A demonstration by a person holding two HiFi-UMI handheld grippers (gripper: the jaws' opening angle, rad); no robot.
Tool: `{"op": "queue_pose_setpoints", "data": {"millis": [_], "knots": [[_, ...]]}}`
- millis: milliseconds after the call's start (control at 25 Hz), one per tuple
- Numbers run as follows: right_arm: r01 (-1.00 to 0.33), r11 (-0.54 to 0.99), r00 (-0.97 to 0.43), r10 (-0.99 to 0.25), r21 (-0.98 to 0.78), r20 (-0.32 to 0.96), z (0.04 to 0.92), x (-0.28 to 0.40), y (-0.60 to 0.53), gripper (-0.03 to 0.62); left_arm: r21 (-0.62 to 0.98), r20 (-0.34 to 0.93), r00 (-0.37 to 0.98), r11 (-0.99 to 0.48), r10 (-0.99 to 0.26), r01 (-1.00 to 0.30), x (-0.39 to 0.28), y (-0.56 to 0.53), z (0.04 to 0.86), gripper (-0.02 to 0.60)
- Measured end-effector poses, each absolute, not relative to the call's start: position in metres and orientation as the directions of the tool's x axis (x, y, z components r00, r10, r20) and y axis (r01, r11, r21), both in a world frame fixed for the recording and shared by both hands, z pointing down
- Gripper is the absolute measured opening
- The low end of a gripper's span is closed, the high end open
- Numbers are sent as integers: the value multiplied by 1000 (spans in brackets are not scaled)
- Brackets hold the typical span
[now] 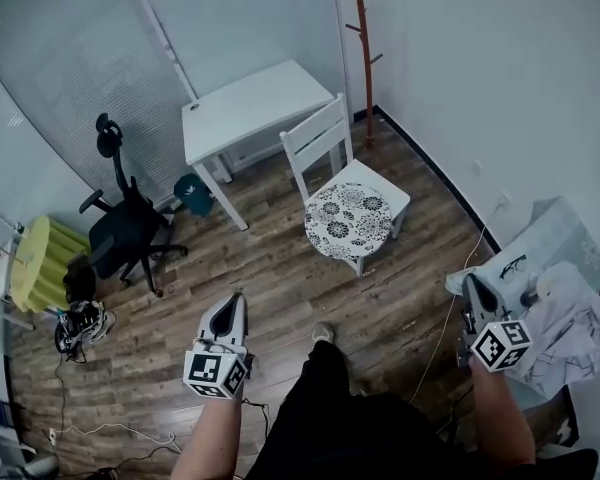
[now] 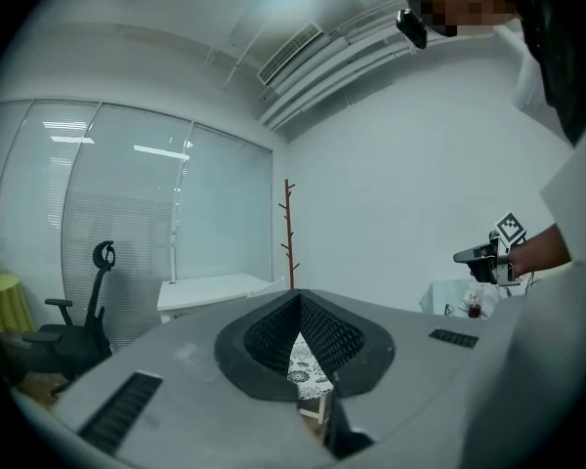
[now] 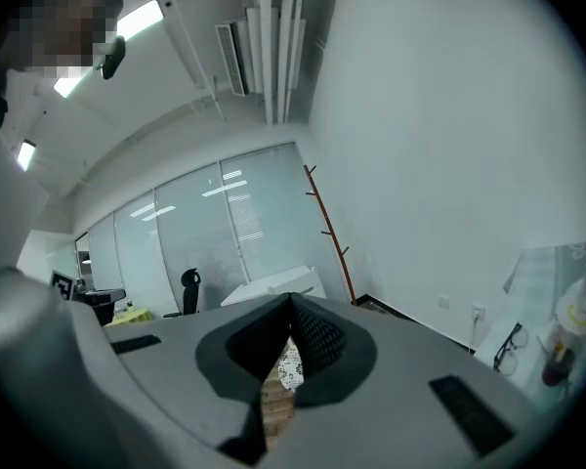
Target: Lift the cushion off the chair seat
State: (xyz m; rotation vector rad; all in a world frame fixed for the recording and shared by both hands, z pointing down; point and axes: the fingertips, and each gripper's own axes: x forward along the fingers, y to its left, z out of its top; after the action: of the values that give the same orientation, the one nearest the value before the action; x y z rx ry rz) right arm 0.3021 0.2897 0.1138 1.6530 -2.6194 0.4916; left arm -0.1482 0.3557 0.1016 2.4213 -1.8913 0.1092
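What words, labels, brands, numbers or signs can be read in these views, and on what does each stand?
No readable text in any view.
Left gripper and right gripper cubes: black-and-white square marker patterns, no letters or digits.
Round black-and-white floral cushion on the white wooden chair: pattern only.
Pale printed sheet at right: dark marks, too small to read.

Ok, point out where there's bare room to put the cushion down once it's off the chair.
The white table top is bare. The wood floor between the office chair and the white chair with the cushion is open too. Crowded: the cloth-covered surface at right, and the cable clutter by the yellow table.
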Motion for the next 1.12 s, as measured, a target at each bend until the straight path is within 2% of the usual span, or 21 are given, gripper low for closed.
{"op": "queue_pose_setpoints", "data": {"millis": [600,920,1120], "knots": [[-901,349,-409,-882,-256,236,136,289,245,8,61,32,335,-332,-942,-941,-136,252,111,3],[-907,369,-411,-879,-202,241,115,263,167,8,83,83,342,-335,-936,-939,-156,173,135,3],[-918,340,-384,-890,-203,245,108,260,113,8,62,90,400,-396,-912,-916,-150,102,129,3]]}}
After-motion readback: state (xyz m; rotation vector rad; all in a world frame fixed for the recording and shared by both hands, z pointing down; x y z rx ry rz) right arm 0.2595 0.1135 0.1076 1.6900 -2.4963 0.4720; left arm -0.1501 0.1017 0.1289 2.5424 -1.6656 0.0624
